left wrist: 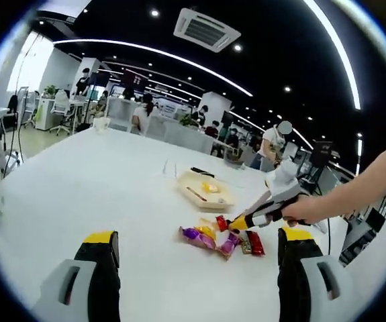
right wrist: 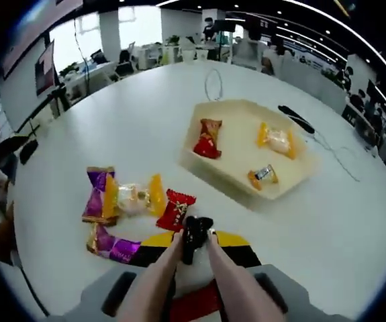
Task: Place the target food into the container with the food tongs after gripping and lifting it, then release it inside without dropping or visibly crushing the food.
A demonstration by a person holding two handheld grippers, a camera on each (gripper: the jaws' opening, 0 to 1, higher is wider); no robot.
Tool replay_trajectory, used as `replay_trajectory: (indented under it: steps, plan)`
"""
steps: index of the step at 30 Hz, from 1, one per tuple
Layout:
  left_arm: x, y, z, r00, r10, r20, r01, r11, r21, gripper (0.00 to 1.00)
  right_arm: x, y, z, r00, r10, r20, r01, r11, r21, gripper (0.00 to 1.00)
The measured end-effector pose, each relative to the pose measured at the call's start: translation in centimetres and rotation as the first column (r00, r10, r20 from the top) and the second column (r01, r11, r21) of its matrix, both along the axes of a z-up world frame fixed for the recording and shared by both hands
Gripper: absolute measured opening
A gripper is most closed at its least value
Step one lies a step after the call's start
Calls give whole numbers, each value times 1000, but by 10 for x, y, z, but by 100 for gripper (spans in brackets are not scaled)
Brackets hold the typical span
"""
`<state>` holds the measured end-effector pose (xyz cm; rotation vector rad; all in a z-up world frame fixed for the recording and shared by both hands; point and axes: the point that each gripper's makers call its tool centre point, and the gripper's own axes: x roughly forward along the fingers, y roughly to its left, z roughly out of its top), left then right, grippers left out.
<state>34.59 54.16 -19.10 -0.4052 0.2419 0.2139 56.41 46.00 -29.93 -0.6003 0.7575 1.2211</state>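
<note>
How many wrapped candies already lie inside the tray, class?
3. In the right gripper view the cream tray holds a red candy at its left end, an orange-ended candy at the far side, and a small orange candy at its near edge.

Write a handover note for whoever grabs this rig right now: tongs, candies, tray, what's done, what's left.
Left tongs: open, empty, above the white table.
Right tongs: tips together beside the red wrapped candy, which lies on the table, not lifted.
Cream shallow tray: three wrapped candies are inside.
Left to do: four wrapped candies, the red one included, lie loose on the table. The likely next step is to grip the red one gently, lift it, and release it in the tray.
</note>
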Motion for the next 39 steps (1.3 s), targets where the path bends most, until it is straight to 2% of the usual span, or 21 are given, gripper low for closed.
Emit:
replay_trajectory:
  steps: [2,3,4,5,6,8,14,15,16,17,19,22,23,25,26,29,32,34,36,38,39]
  plan:
    - [1,0,-1,1000,0,0,0,1000,-6,99,-2,-1,0,1000,25,12,-25,1000,-1,17]
    - [2,0,0,1000,-2,0,2,1000,-8,99,3,-2,1,997,49,64,-48,999,-9,16]
    - [3,0,1,1000,-5,1,5,1000,-10,99,5,-4,1,997,36,69,-36,999,6,16]
    - [3,-2,5,1000,-10,5,10,1000,-9,99,6,-4,1,999,13,44,-14,1000,22,16]
    - [4,-3,8,1000,-21,10,21,1000,-1,99,6,-2,1,1000,-11,-11,11,999,47,16]
    - [3,-4,10,999,-38,3,38,999,18,99,5,-6,1,998,1,-59,3,998,58,17]
    - [-11,7,6,1000,12,-12,-12,1000,17,99,1,-17,6,998,47,-37,-45,998,54,18]
    - [-12,8,9,1000,23,0,-23,1000,8,99,-1,-19,9,997,77,-23,-76,996,54,18]
    - [-12,6,11,1000,21,4,-21,1000,7,99,-2,-18,7,991,127,29,-128,991,35,18]
    - [-13,4,13,1000,19,8,-19,1000,7,99,-2,-18,6,981,178,80,-179,984,14,18]
    - [-13,0,10,1000,5,-1,-5,1000,20,99,-10,-21,4,960,245,131,-244,969,-27,18]
    - [-15,0,3,1000,5,-23,-4,1000,20,99,-12,-19,5,968,206,143,-203,979,-29,18]
    - [-15,0,3,1000,13,-18,-13,1000,4,99,-11,-14,15,945,252,211,-248,968,-47,18]
    - [-14,-1,4,1000,12,-14,-12,1000,1,99,-18,-5,28,903,323,282,-327,944,-35,18]
    - [-13,-3,5,1000,8,-11,-8,1000,4,99,-18,-5,33,909,302,286,-307,951,-28,18]
    - [-9,-6,5,1000,-12,-16,12,1000,13,99,-8,0,44,977,135,163,-149,985,81,18]
    - [-9,-6,7,1000,-9,-10,10,1000,15,99,9,-3,49,997,28,79,-38,990,134,18]
    - [-9,-6,9,1000,-6,-1,6,1000,13,99,21,-8,51,998,-65,-13,66,982,177,18]
    - [-9,-7,9,1000,-5,0,5,1000,12,99,28,-11,51,988,-120,-97,138,968,209,18]
    - [-9,-9,8,1000,-9,-5,9,1000,15,99,36,-18,51,979,-153,-132,179,960,215,17]
    - [-9,-10,7,1000,-11,-8,12,1000,16,99,38,-21,50,980,-151,-127,175,962,211,17]
